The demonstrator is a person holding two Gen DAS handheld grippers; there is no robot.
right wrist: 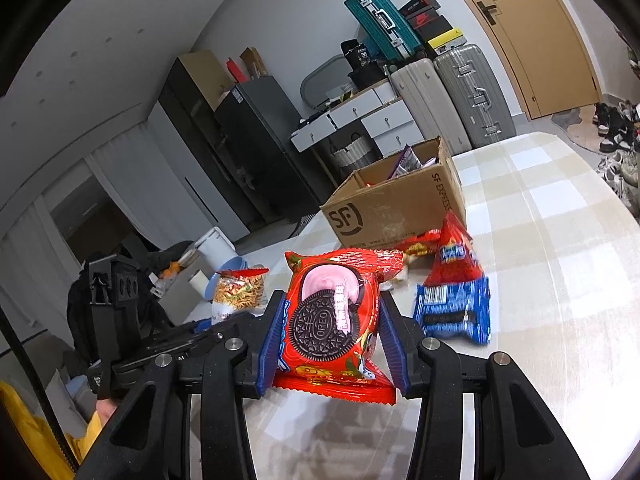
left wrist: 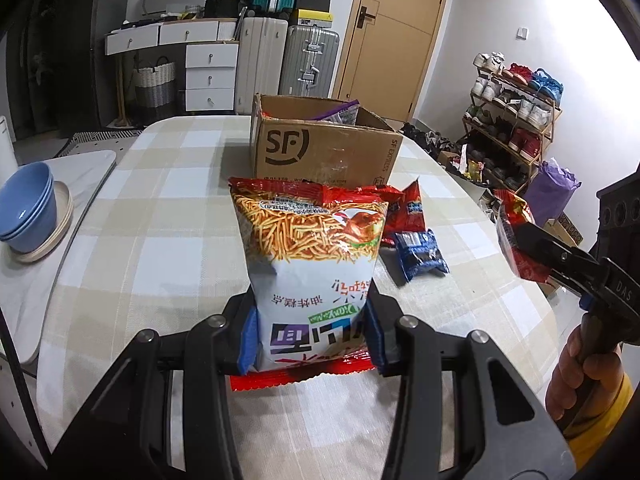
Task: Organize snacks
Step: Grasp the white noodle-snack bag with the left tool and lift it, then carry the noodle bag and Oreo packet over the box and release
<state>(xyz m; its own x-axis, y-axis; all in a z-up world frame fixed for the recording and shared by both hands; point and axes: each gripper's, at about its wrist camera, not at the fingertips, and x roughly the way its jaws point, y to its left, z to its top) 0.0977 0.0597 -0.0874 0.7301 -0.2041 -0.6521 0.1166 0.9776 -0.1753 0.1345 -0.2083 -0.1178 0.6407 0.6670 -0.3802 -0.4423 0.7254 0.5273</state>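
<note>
- From the left wrist view we saw the left claw [left wrist: 311, 332] clenched on the noodle-snack bag [left wrist: 310, 264], its blue pads [left wrist: 249, 340] pressing both sides, the bag lifted off the checked counter [left wrist: 160, 240].
- Beyond it stood the open cardboard box [left wrist: 320, 152], with a red packet [left wrist: 412, 208] and a blue packet [left wrist: 420, 254] lying just in front of it to the right.
- Only this view showed the blue bowls [left wrist: 26, 208] at the counter's left edge and the shoe rack [left wrist: 516, 120].
- At the right edge, the right claw [left wrist: 524, 240] gripped a red Oreo packet [left wrist: 516, 236].
- From the right wrist view we saw that Oreo packet [right wrist: 336, 320] face-on, the right claw [right wrist: 334, 340] grasping it.
- Only here did the box [right wrist: 392, 208] show a purple wrapper [right wrist: 408, 160] inside it.
</note>
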